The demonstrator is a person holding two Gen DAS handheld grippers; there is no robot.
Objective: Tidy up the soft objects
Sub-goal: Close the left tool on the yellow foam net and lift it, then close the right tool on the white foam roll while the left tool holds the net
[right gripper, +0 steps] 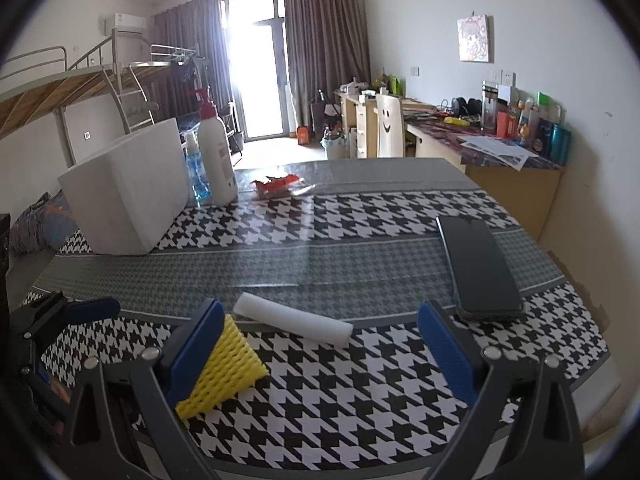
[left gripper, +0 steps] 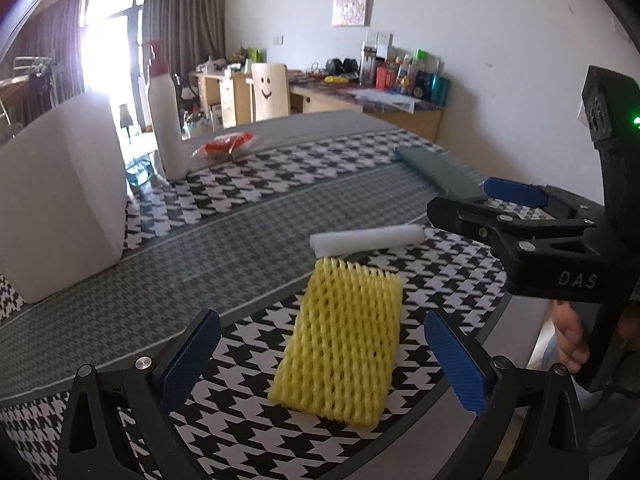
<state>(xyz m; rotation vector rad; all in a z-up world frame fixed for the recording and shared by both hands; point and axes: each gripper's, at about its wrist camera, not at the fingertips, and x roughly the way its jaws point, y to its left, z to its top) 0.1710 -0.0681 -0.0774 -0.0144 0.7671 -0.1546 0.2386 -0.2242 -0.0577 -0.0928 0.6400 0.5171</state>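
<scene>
Both our left gripper (left gripper: 320,360) and right gripper (right gripper: 320,352) are wide open, empty. The yellow foam net (left gripper: 340,344) lies at lower centre on the worktop (left gripper: 240,232), ready for picking.

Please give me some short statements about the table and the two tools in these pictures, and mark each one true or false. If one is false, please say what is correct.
1. The yellow foam net lies flat on the table. True.
2. The left tool is shut on the yellow foam net. False: its jaws stand open, one on each side of the net.
3. The white foam roll lies on the table beyond the yellow foam net. True.
4. The phone stands upright against the white box. False: it lies flat, far from the box.
5. The right tool holds the white foam roll. False: it is open and holds nothing.
6. A pump bottle stands beside the white box. True.
</scene>
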